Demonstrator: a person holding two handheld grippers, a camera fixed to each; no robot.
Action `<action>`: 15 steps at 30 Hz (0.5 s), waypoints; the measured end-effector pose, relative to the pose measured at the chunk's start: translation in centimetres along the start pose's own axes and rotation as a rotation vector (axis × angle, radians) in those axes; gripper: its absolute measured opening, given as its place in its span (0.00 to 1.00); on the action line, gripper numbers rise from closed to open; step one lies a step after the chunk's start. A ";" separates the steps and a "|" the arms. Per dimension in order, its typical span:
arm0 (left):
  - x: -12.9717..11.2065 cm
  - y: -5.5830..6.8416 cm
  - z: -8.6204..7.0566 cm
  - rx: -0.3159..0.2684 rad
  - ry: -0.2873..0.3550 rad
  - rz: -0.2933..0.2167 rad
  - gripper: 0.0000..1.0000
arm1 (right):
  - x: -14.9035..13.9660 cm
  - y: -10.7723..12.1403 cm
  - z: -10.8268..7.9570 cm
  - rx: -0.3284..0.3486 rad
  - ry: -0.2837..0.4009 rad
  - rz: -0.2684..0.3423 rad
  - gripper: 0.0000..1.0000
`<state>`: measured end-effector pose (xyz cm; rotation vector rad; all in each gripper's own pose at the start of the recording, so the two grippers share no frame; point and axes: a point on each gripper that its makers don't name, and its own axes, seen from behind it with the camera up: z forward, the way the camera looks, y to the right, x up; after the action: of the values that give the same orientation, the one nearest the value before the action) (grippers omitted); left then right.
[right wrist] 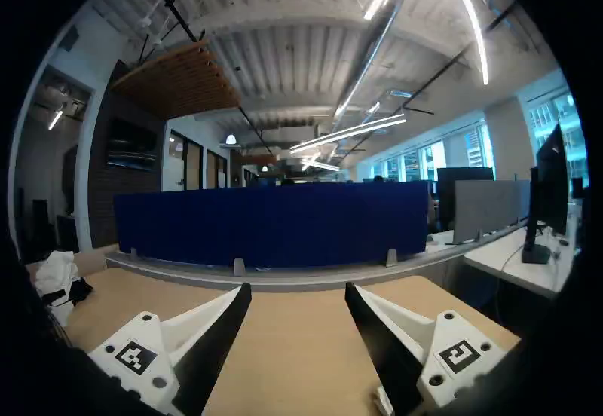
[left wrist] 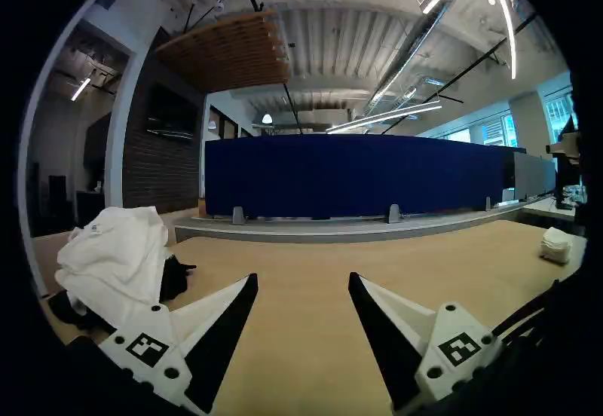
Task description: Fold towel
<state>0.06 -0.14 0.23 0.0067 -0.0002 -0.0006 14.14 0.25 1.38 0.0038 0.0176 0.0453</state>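
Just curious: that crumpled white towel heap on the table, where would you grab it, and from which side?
Probably the thin fold drooping at the edge of the white towel heap nearest the open left tool, approached low from that side. The heap's middle looks bunched too thick to pinch, while that fold hangs loose. Mind the dark cloth tucked beside it.

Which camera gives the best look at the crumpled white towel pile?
The left gripper view: the white towel pile sits close and large on the table, folds visible. The right gripper view shows it small, far off at the left.
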 end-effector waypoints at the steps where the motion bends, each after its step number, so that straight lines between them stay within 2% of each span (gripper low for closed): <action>1: 0.0 0.0 0.0 0.000 0.000 0.000 0.89 | -0.6 0.3 -0.1 -0.005 -0.003 0.007 0.97; 8: 0.0 0.0 0.0 0.000 0.000 0.000 0.89 | -4.8 1.9 -0.4 -0.034 -0.033 0.048 0.97; 15: 0.0 0.0 0.0 0.000 0.000 0.000 0.89 | -8.1 2.1 -0.6 -0.025 -0.045 0.075 0.97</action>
<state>0.03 -0.17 0.27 0.0067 -0.0001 -0.0006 5.95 1.96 0.93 -0.0200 -0.0278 0.1201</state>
